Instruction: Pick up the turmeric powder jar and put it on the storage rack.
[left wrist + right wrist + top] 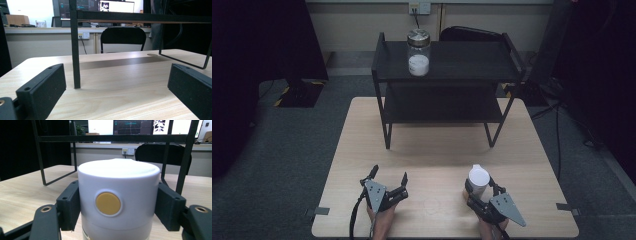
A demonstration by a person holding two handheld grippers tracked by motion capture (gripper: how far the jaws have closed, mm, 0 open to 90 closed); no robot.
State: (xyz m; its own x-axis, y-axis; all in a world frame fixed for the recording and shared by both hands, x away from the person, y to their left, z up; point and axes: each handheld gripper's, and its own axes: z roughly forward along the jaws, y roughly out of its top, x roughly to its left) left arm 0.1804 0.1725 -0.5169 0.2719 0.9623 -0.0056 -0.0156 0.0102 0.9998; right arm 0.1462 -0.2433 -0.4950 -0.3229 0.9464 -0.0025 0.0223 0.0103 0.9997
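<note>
Right hand-held gripper, jaws clamped w/ white container betw. them, on table

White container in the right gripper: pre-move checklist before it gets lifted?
1. Right gripper jaws on both sides of the white container: ok, pressed against its wall.
2. Container upright: ok.
3. Container lifted off the table yet: cannot tell.
4. Left gripper free: ok, jaws wide apart with nothing between them.
5. Shelf rack has room: ok, the glass jar sits at the top shelf's left, the rest is bare.
6. Path to the rack: ok, bare tabletop between.
</note>
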